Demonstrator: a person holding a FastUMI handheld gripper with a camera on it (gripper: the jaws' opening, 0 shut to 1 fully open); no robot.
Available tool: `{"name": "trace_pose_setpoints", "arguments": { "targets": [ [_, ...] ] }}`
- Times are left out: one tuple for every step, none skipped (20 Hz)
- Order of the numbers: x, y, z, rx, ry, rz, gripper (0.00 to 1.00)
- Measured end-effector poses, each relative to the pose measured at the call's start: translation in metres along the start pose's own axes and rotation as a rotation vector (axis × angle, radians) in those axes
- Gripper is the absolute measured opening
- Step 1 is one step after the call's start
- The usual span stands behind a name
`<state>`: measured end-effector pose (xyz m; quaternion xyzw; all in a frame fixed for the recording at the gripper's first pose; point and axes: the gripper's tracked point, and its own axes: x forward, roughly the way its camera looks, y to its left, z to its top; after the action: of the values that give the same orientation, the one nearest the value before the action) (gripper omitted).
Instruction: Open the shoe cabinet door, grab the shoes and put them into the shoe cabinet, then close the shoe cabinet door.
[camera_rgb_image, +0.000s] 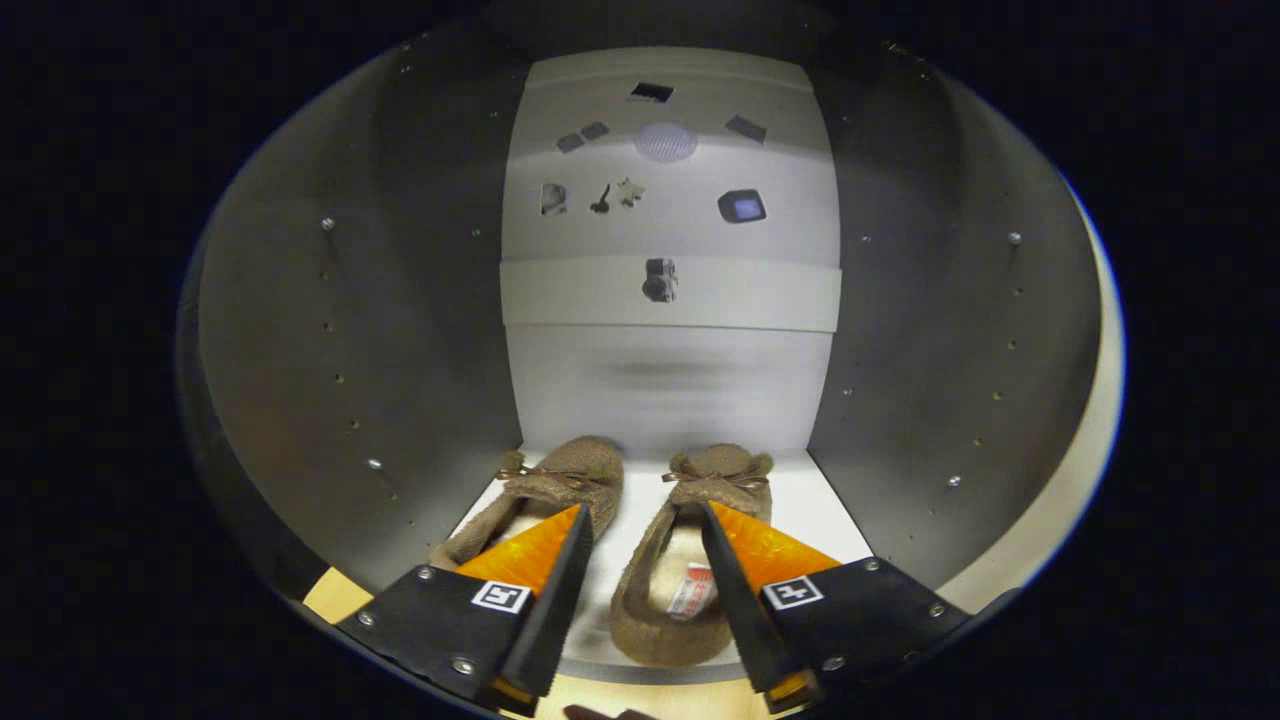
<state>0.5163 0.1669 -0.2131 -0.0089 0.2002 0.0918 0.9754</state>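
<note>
**Letting go cleanly, then backing out for the door**

Inside the shoe cabinet (330, 350), on its white bottom shelf (820, 505), both shoes (655, 560) sit side by side with toes toward the back wall at twelve o'clock. My tongs (640, 520) are spread wide, pressing on nothing. The left finger (540, 560) lies over the left slipper (560, 485); the right finger (745, 555) sits over the right edge of the right slipper (700, 480), whose open mouth shows between the two tips.

I judge the placing done, with only the retreat and the door left. To do it well I would keep the tongs spread and draw straight back toward six o'clock, lifting a little first so neither tip snags the fuzzy collar or the small bow and drags a shoe forward. The heel of the right slipper lies near the shelf's front lip at six o'clock, so any tug could leave it jutting where the door must shut. I cannot see the door from here.
</note>
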Motion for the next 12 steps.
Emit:
{"name": "trace_pose_setpoints", "arguments": {
  "targets": [
    [-0.014,0.003,0.003,0.008,-0.016,0.002,0.80],
    [-0.027,0.007,0.007,0.012,-0.035,0.008,0.84],
    [-0.040,0.012,0.010,0.012,-0.054,0.019,0.90],
    [-0.054,0.016,0.011,0.008,-0.067,0.023,0.92],
    [-0.067,0.019,0.010,0.004,-0.071,0.020,0.93],
    [-0.079,0.022,0.008,-0.002,-0.073,0.010,0.93],
    [-0.091,0.023,0.007,-0.004,-0.073,-0.006,0.93],
    [-0.104,0.028,0.005,-0.004,-0.079,-0.014,0.93],
    [-0.119,0.032,0.003,-0.004,-0.081,-0.017,0.93],
    [-0.132,0.036,-0.001,-0.005,-0.077,-0.020,0.93],
    [-0.146,0.038,-0.005,-0.004,-0.072,-0.030,0.93],
    [-0.161,0.039,-0.009,-0.002,-0.074,-0.044,0.93]
  ]
}}
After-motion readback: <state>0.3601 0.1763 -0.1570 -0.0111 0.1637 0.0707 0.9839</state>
